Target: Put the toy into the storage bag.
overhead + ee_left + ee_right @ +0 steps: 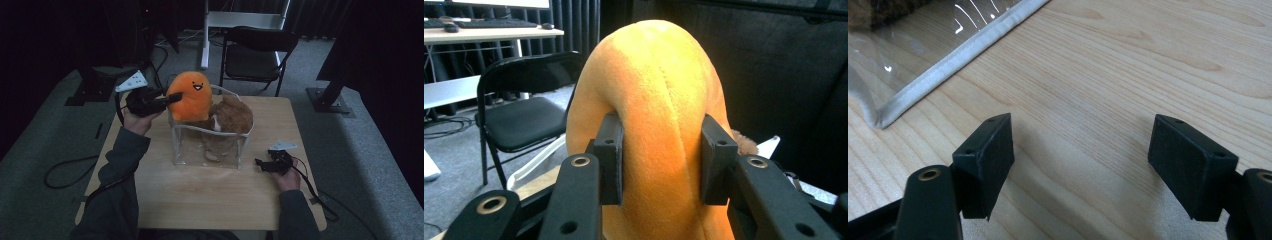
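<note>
A dim recording lab or office corner: grey carpet (350, 145), black curtains (320, 15), 1 folding chair (255, 52), rig stands (327, 97), and a desk (484, 32) carrying a keyboard (484, 23) beyond the small wooden table (210, 190).

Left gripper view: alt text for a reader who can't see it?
The left gripper clamps an orange plush toy between its two black jaws, denting the fabric. Behind stand a black folding chair and dark curtains.
</note>
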`<control>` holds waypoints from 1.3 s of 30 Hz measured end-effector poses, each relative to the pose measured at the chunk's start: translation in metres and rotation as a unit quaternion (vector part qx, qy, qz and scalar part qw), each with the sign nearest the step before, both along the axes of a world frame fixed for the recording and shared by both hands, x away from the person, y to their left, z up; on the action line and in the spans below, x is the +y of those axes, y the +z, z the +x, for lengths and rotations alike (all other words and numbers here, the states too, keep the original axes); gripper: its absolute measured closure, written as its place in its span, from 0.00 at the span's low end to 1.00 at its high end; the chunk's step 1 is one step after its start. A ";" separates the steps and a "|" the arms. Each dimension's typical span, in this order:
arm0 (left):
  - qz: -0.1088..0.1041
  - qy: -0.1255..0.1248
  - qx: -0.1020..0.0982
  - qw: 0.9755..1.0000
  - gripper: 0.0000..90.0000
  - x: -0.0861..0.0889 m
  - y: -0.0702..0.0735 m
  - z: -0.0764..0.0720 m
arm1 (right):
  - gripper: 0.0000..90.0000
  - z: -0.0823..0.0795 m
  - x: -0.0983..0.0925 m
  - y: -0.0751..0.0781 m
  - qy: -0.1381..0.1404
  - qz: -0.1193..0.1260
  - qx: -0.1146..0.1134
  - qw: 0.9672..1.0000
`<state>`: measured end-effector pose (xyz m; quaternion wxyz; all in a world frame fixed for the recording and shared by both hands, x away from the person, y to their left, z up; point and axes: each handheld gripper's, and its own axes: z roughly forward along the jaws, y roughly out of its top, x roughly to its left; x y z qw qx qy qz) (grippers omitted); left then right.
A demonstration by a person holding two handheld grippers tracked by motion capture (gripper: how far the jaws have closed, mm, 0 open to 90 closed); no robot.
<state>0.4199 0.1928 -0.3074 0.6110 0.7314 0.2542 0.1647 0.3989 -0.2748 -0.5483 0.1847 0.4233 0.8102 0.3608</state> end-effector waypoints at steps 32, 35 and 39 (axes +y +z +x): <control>0.027 0.036 -0.003 0.999 0.69 -0.002 -0.017 0.010 | 0.28 0.000 0.000 0.000 0.000 0.001 0.000 1.000; 0.026 0.037 -0.002 0.999 0.69 -0.002 -0.017 0.011 | 0.28 0.000 0.000 0.000 0.000 0.001 0.000 1.000; 0.028 0.041 -0.004 0.999 0.69 -0.003 -0.017 0.013 | 0.28 0.000 0.000 0.000 0.000 0.001 0.000 1.000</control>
